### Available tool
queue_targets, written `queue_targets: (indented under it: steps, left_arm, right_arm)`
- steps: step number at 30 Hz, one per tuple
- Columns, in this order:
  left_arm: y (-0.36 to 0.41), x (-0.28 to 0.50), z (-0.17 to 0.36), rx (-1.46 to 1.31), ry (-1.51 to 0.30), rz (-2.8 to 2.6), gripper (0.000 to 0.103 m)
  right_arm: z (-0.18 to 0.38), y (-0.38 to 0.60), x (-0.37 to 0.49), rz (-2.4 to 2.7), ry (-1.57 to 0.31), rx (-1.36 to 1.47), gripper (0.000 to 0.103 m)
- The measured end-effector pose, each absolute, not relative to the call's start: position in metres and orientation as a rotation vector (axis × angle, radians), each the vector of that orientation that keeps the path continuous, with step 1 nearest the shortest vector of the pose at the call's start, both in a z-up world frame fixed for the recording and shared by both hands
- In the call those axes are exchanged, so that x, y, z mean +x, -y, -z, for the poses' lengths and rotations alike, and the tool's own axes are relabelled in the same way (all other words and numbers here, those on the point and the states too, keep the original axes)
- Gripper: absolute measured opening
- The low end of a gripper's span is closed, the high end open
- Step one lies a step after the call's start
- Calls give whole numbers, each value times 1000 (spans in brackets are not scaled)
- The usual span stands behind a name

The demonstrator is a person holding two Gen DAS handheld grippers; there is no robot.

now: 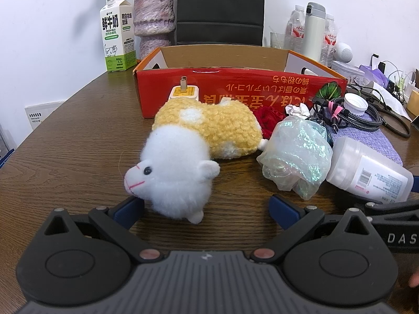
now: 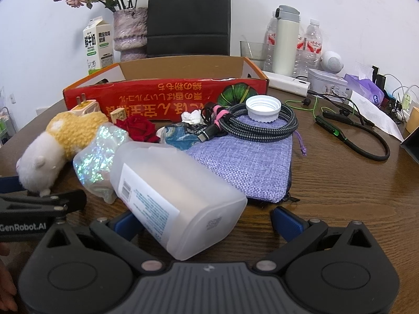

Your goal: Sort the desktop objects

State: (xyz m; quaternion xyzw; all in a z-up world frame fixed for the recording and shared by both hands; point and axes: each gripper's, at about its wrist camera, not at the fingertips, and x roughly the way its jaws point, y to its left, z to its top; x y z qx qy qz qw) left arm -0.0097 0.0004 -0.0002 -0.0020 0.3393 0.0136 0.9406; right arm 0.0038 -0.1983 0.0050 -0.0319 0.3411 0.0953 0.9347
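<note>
A white and yellow plush sheep [image 1: 183, 154] lies on the brown table, its white head between the fingers of my open left gripper [image 1: 207, 210]. A translucent white plastic bottle [image 2: 172, 196] lies on its side with its base between the wide-open fingers of my right gripper [image 2: 207, 222]. A crumpled iridescent bag [image 1: 296, 149] lies between sheep and bottle. The red cardboard box [image 1: 235, 89], open at the top, stands behind them. A charger plug [image 1: 183, 91], a red rose [image 2: 140, 129], a coiled braided cable [image 2: 259, 125], a white cap [image 2: 263, 108] and a purple pouch [image 2: 248, 162] lie near the box.
A milk carton [image 1: 117, 41], a vase [image 1: 154, 18] and a black bag [image 1: 220, 7] stand behind the box. Water bottles and a white thermos [image 2: 285, 41] stand at the back right. Black earphones with green trim [image 2: 351, 136], a tissue pack and cables lie on the right.
</note>
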Motion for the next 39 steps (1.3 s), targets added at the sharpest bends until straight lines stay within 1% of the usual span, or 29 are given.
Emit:
queue_targets:
  steps: [4, 7, 10, 11, 13, 14, 15, 16, 17, 18, 19, 20, 21, 22, 25, 28, 29, 30, 34, 39]
  left_arm:
    - [0, -13, 0, 12, -695, -14, 103]
    - [-3, -30, -6, -5, -704, 34, 103]
    - [-7, -48, -20, -21, -609, 94, 103]
    - [-9, -46, -24, -21, -593, 94, 103]
    - [-14, -29, -31, -11, -575, 63, 103]
    - [-17, -17, -33, -8, -578, 38, 103]
    - [-21, -4, -33, -15, -584, 41, 102]
    - [-27, 10, -32, -34, -609, 52, 96]
    - [-32, 19, -30, -54, -639, 63, 94]
    - [-38, 29, -27, -72, -674, 91, 92]
    - [-44, 36, -23, -104, -693, 99, 80]
    - [-50, 39, -18, -136, -713, 105, 66]
    - [-54, 43, -15, -169, -738, 112, 62]
    - [-57, 40, -15, -180, -721, 103, 59]
    - [-59, 30, -14, -192, -714, 104, 57]
    - [-55, 7, -19, -176, -685, 86, 54]
    - [-54, -1, -22, -173, -669, 81, 52]
    - [-52, -12, -25, -164, -646, 86, 47]
    - [-45, -43, -31, -145, -599, 90, 47]
    - [-38, -67, -45, -154, -552, 111, 47]
  right_arm:
    - [-10, 203, -8, -259, -747, -80, 103]
    - [-16, 215, -31, -315, -736, -47, 102]
    - [-29, 227, -49, -376, -662, -32, 101]
    - [-33, 227, -50, -397, -626, -53, 100]
    - [-37, 221, -44, -435, -573, -128, 91]
    - [-37, 216, -38, -451, -565, -171, 84]
    - [-37, 210, -32, -477, -553, -221, 82]
    - [-36, 205, -25, -512, -545, -259, 80]
    - [-34, 202, -18, -546, -547, -286, 76]
    - [-32, 199, -12, -569, -561, -301, 76]
    - [-30, 196, -6, -589, -581, -312, 76]
    - [-27, 193, -2, -603, -596, -325, 76]
    - [-25, 191, 1, -612, -602, -326, 75]
    - [-26, 191, 0, -615, -604, -315, 74]
    - [-24, 191, -5, -595, -596, -294, 74]
    - [-26, 190, -17, -563, -607, -267, 71]
    - [-28, 192, -22, -562, -617, -238, 69]
    - [-29, 195, -29, -560, -624, -209, 68]
    - [-30, 202, -56, -500, -610, -194, 67]
    - [-41, 219, -71, -408, -594, -105, 66]
